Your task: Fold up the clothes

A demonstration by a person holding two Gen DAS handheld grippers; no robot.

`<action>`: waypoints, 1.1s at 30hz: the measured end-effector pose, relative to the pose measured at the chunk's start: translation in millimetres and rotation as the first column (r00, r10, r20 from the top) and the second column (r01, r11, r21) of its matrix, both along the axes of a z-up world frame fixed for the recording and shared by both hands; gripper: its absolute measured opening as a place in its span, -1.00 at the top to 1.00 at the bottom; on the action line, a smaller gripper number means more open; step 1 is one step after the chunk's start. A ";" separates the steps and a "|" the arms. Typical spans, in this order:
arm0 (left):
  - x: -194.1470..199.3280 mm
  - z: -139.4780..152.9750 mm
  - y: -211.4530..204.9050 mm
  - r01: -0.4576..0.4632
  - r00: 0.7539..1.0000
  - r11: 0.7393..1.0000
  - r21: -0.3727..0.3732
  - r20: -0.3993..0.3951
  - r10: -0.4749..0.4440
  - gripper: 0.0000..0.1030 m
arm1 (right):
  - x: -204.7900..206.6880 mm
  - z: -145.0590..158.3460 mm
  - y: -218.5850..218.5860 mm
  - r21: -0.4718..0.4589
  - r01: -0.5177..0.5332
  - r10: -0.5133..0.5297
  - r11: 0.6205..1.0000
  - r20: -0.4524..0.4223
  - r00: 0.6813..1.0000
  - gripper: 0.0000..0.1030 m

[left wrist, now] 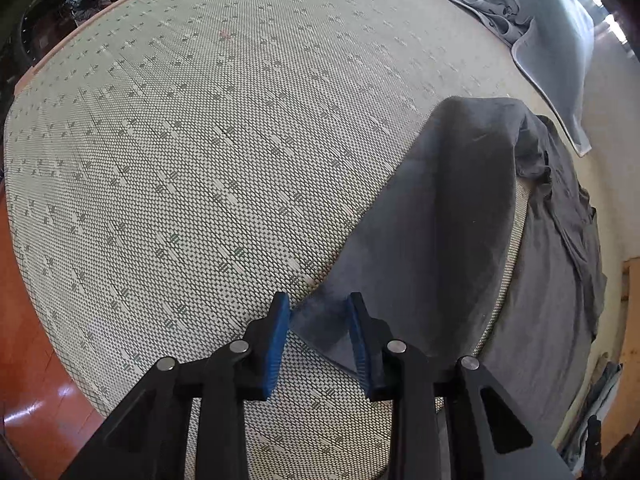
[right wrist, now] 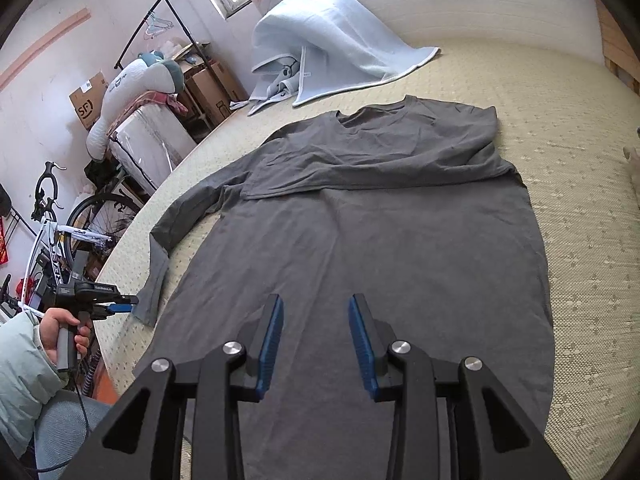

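The grey long-sleeved shirt [right wrist: 360, 248] lies spread on the woven mat [right wrist: 580, 240], one sleeve folded across the chest and the other sleeve [left wrist: 420, 220] trailing outward. It appears light and limp, best gripped at cuff or hem. The left gripper [left wrist: 318, 334], jaws apart, straddles the cuff; the right gripper [right wrist: 316, 338] hovers parted above the hem.

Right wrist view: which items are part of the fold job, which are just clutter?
In the job:
- grey long-sleeve shirt
- left gripper at the sleeve cuff
- right gripper, open over the hem

Lying about:
- light blue blanket
- bicycle
- cardboard boxes
- clothes rack
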State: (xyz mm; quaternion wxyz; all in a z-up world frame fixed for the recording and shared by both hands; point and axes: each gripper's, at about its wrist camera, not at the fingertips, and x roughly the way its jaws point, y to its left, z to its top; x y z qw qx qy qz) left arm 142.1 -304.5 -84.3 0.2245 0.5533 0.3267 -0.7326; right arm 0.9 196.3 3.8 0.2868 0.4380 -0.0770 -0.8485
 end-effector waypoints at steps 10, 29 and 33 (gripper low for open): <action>-13.3 -0.2 6.6 0.028 0.999 0.998 -0.048 0.019 -0.027 0.54 | 0.6 -0.9 -1.7 0.008 -0.005 0.005 1.000 0.000 1.000 0.28; 11.3 139.9 -35.1 -0.146 0.885 0.966 -0.212 -0.464 0.032 0.99 | 2.5 -13.1 -23.0 0.057 -0.047 0.046 0.997 0.010 0.999 0.28; 11.5 194.8 -5.8 -0.056 0.833 0.951 -0.305 -0.539 -0.124 0.99 | 3.2 -13.1 -22.8 0.059 -0.049 0.049 0.997 0.009 0.999 0.28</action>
